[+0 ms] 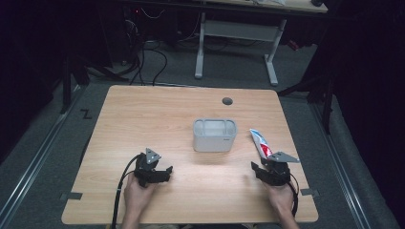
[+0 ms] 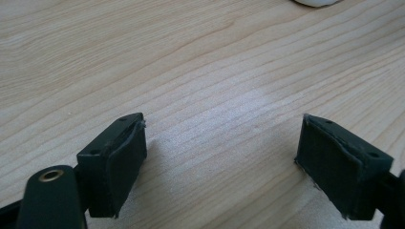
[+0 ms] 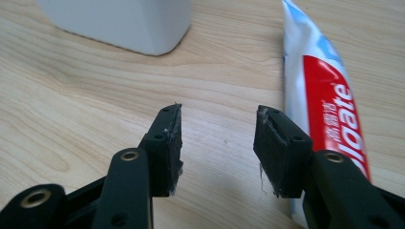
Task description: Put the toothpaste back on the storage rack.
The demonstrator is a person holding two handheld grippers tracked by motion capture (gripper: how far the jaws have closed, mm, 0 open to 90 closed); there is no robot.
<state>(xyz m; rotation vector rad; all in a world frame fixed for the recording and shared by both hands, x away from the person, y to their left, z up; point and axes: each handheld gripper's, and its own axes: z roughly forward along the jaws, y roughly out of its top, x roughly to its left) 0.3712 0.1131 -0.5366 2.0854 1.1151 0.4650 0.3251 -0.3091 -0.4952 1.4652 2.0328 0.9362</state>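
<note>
**A wooden table with two things on it**

The table (image 1: 143,119) is standing on a grey floor (image 1: 43,157). A white box (image 1: 214,135) is sitting near the middle of it. A toothpaste tube (image 1: 260,142) is lying flat just to the right of the box, not touching it.

My toothpaste tube (image 3: 329,102) is white with a red panel bearing white lettering and a blue patch. The container (image 1: 214,135) is plain pale grey-white. Both my grippers are black, left (image 1: 165,172) and right (image 1: 258,171). The table (image 1: 143,119) is light wood-grain.
</note>
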